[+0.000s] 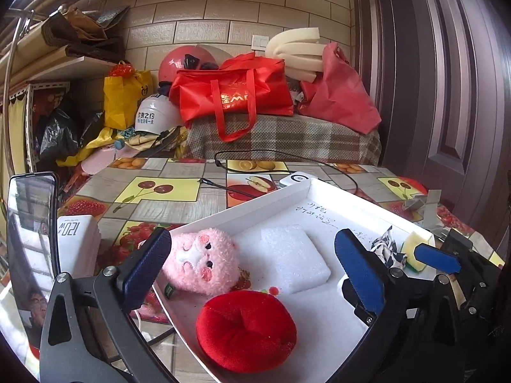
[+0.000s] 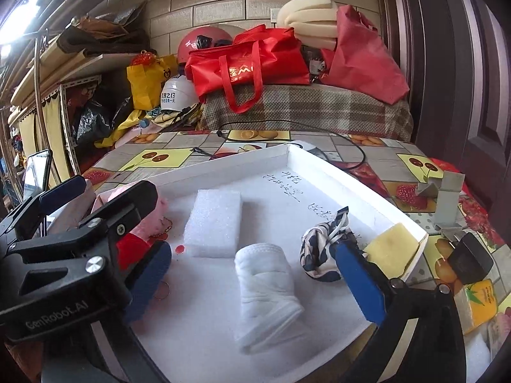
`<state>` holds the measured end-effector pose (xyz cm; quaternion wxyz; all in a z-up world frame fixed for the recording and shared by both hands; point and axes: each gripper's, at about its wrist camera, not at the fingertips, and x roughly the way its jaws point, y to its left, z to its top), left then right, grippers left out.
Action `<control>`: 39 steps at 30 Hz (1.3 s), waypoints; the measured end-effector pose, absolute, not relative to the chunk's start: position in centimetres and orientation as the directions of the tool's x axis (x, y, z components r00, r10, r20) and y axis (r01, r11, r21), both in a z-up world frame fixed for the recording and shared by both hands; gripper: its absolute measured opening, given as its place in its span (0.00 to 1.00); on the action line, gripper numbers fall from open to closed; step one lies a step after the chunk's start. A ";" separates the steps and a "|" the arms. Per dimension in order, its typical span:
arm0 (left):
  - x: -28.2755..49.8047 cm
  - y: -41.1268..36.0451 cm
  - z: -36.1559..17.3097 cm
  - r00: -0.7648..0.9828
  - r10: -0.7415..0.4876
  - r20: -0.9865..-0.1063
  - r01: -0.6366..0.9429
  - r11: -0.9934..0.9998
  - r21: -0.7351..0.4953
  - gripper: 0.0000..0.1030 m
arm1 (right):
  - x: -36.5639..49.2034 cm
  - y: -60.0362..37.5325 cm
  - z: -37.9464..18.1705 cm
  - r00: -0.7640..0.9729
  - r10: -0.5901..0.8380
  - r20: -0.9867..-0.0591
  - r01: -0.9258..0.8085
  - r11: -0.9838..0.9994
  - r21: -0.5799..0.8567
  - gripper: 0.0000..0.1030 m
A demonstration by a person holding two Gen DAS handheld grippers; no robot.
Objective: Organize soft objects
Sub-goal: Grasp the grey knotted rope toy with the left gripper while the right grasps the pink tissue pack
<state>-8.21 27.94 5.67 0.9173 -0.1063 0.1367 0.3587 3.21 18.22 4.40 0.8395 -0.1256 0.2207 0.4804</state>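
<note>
Pink plush (image 1: 202, 261) lies at the left edge of the white tray (image 1: 289, 193), its face up, touching the inner side of the left tool's (image 1: 252, 265) left finger in the left wrist view. Just in front of it sits the red velvet cushion (image 1: 246, 330), between the fingers and closest to the camera. That left tool is spread wide and grasps nothing; pink plush and red cushion both lie inside its span, so I judge the left hand to be the nearer one for either of them.

Further right, the white foam block (image 2: 214, 222) lies flat in the middle of the tray, its long axis running away from the cameras. Beside it, the rolled white cloth (image 2: 266, 290) lies directly ahead of the right tool (image 2: 252, 282), between its two blue fingers. Its long axis points roughly along the fingers, tilted a little to the right, so a closing move would squeeze it across its narrow width. The right tool is released too, fingers well apart and holding nothing.

Right of the roll, the black-and-white patterned cloth (image 2: 321, 252) is bunched against the right finger, and the yellow sponge (image 2: 391, 252) leans on the tray's right rim. The fruit-patterned desk (image 2: 159, 156) carries the tray.
</note>
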 end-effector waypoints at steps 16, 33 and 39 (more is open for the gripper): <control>-11.1 27.1 5.8 0.694 0.670 -0.265 -0.718 0.672 -0.182 1.00 | 2.5 14.9 5.3 0.576 0.730 -0.368 -0.782 0.623 0.009 1.00; -6.3 17.1 5.6 0.890 0.269 -0.368 -0.323 0.942 -0.093 1.00 | 5.4 -0.9 5.9 0.734 0.608 -0.302 -0.638 0.770 -0.004 1.00; -1.9 11.7 4.4 0.848 0.093 -0.522 -0.144 0.988 -0.058 0.99 | 14.3 -6.9 4.5 0.705 0.472 -0.529 -0.452 0.874 0.178 1.00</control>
